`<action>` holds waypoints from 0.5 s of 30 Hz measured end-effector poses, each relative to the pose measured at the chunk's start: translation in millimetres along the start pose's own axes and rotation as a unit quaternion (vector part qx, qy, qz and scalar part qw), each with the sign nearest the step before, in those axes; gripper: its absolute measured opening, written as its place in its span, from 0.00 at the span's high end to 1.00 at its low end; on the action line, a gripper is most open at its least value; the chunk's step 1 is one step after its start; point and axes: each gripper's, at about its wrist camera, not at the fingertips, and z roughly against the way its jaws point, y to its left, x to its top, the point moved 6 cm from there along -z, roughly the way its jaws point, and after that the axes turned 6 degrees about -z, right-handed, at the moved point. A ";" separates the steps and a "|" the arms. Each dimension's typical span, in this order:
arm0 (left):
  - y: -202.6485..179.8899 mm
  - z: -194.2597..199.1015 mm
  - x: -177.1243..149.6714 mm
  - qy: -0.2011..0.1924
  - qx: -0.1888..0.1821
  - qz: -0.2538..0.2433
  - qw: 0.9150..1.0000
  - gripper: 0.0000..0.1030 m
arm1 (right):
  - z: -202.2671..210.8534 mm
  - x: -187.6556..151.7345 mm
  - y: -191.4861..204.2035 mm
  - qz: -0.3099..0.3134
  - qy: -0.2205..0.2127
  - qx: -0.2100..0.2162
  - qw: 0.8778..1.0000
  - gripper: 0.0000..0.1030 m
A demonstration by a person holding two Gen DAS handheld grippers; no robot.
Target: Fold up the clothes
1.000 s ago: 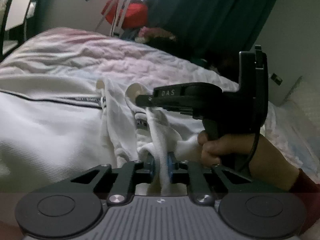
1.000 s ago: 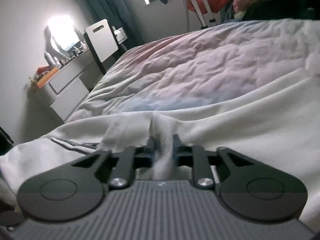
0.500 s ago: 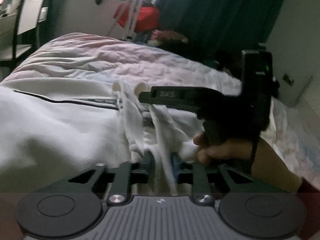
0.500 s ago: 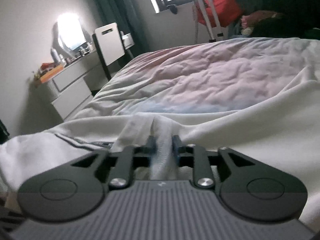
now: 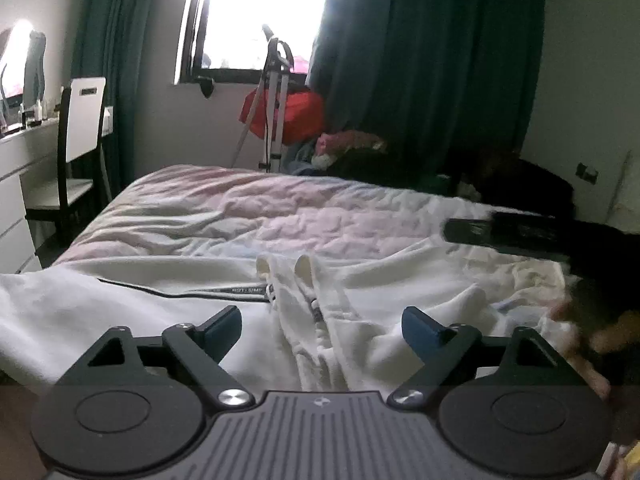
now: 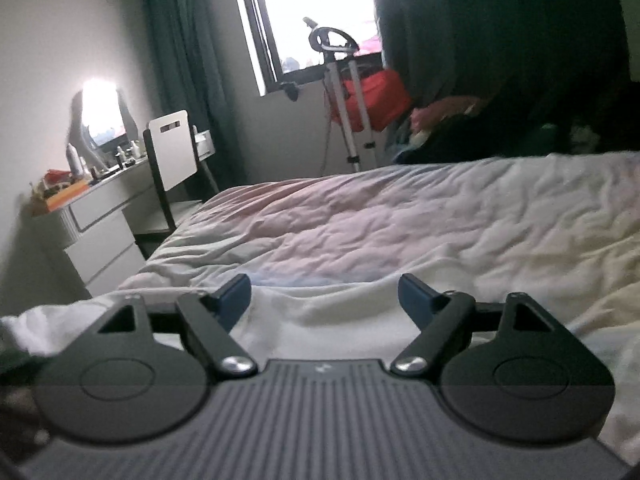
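White fleece, a zip-front garment, lies spread across the near half of the bed, its collar and open zipper bunched just ahead of the left hand-held gripper. That gripper's jaws stand wide apart with nothing between them, hovering over the collar folds. The right hand-held gripper is likewise spread and empty, with a smooth stretch of the same white cloth under and ahead of it. In the left wrist view a dark, blurred shape at the far right may be the other tool, too smeared to be sure.

By my reading, one fold or spread has just been laid down and both tools are free between grasps. The next move calls for choosing fresh pinch points, probably an edge or shoulder on each side, and closing on a single layer rather than the bunched collar, so that the cloth folds over flat.
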 end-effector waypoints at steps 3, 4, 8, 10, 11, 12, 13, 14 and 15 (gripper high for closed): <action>-3.1 14.1 -0.8 -0.013 0.003 -0.005 1.000 0.06 | 36.5 -1.5 2.6 0.003 -0.022 -0.006 1.000 0.20; -3.7 17.6 -2.1 -0.016 0.006 -0.009 1.000 0.05 | 47.1 -2.5 4.3 0.005 -0.030 -0.006 1.000 0.20; -2.4 36.9 -17.4 -0.019 0.027 -0.016 0.999 0.01 | 77.7 -10.7 10.3 0.001 -0.050 -0.006 0.999 0.20; 0.2 40.9 -25.2 -0.010 0.029 -0.015 0.999 0.01 | 85.5 -16.0 11.9 0.002 -0.053 -0.005 0.999 0.20; 2.8 41.0 -27.2 -0.006 0.033 -0.009 0.999 0.01 | 87.8 -18.7 12.4 0.004 -0.054 -0.005 0.999 0.20; 7.6 41.1 -29.0 0.000 0.035 0.001 0.999 0.01 | 89.2 -21.0 12.7 0.005 -0.054 -0.005 0.999 0.20; 13.6 39.2 -29.4 0.007 0.035 0.018 0.999 0.01 | 87.8 -22.0 12.3 0.006 -0.051 -0.005 0.999 0.20; 20.7 38.2 -29.7 0.012 0.036 0.040 0.998 0.01 | 86.6 -22.8 11.8 0.007 -0.049 -0.005 0.999 0.20; 30.5 38.4 -30.9 0.016 0.035 0.066 0.997 0.01 | 85.5 -22.9 11.4 0.007 -0.049 -0.006 0.999 0.20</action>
